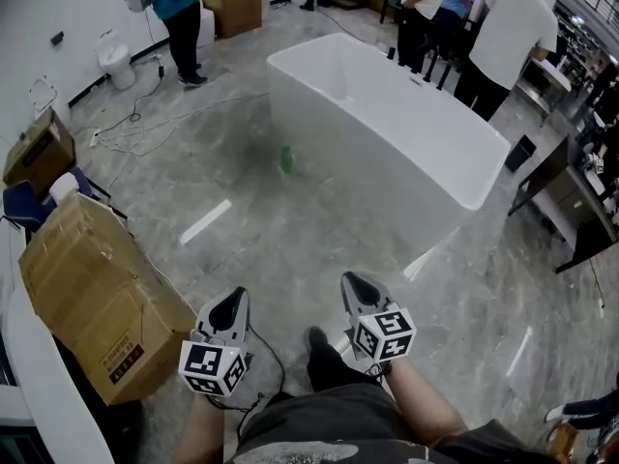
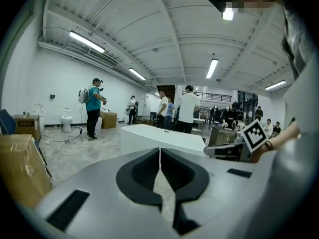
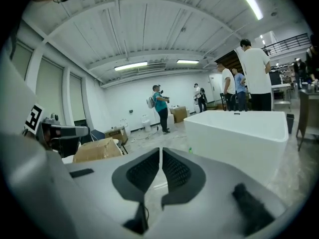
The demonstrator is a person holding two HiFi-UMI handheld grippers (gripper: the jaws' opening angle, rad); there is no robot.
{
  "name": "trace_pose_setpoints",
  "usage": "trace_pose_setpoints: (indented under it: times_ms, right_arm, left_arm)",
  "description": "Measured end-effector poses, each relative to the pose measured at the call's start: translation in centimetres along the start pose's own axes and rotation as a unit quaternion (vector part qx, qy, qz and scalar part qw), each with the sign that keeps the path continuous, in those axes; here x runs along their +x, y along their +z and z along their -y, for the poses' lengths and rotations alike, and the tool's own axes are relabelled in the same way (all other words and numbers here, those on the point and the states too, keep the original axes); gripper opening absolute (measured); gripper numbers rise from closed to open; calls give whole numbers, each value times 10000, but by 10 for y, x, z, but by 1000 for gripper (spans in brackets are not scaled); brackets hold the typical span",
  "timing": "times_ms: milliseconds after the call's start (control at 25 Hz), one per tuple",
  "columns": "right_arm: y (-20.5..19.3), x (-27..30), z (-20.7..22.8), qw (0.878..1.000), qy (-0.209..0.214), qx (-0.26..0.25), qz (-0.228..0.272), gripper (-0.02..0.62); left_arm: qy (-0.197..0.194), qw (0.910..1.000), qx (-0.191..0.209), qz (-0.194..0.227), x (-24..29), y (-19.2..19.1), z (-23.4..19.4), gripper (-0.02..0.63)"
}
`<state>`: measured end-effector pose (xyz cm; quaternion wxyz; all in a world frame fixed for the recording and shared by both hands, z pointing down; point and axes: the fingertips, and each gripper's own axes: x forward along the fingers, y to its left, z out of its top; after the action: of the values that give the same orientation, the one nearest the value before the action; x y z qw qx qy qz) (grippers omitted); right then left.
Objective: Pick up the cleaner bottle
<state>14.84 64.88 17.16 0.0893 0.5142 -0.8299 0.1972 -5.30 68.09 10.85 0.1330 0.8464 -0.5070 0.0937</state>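
A small green cleaner bottle (image 1: 286, 159) stands on the grey floor beside the long wall of a white bathtub (image 1: 387, 133), well ahead of me. In the right gripper view the bottle (image 3: 190, 150) shows as a green speck at the tub's (image 3: 239, 133) near corner. My left gripper (image 1: 232, 306) and right gripper (image 1: 355, 288) are held low near my lap, side by side, both shut and empty. The left gripper's (image 2: 160, 151) jaws meet along a thin line. The right gripper's (image 3: 160, 151) jaws meet at the tip the same way.
A large taped cardboard box (image 1: 97, 293) sits at my left, with another box (image 1: 39, 151) beyond it. Cables (image 1: 145, 124) trail across the floor near a toilet (image 1: 116, 61). Several people stand at the far side of the tub (image 1: 503, 37) and by the far wall (image 1: 179, 17).
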Motion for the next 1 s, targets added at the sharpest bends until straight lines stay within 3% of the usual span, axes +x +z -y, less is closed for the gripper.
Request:
trace_pose_setpoints:
  times_ms: [280, 560, 800, 1000]
  right_arm:
    - [38, 59, 71, 9994, 320, -5, -152, 28]
    - [51, 100, 96, 9975, 593, -124, -355, 28]
    - [56, 140, 117, 9995, 112, 81, -268, 28]
    - [57, 191, 128, 9987, -118, 230, -445, 29]
  left_arm:
    - [157, 9998, -110, -71, 92, 34, -9, 15]
    - [581, 9983, 55, -66, 121, 62, -35, 15]
    - [657, 9978, 60, -96, 152, 64, -72, 15]
    - [474, 9989, -36, 21, 204, 69, -117, 15]
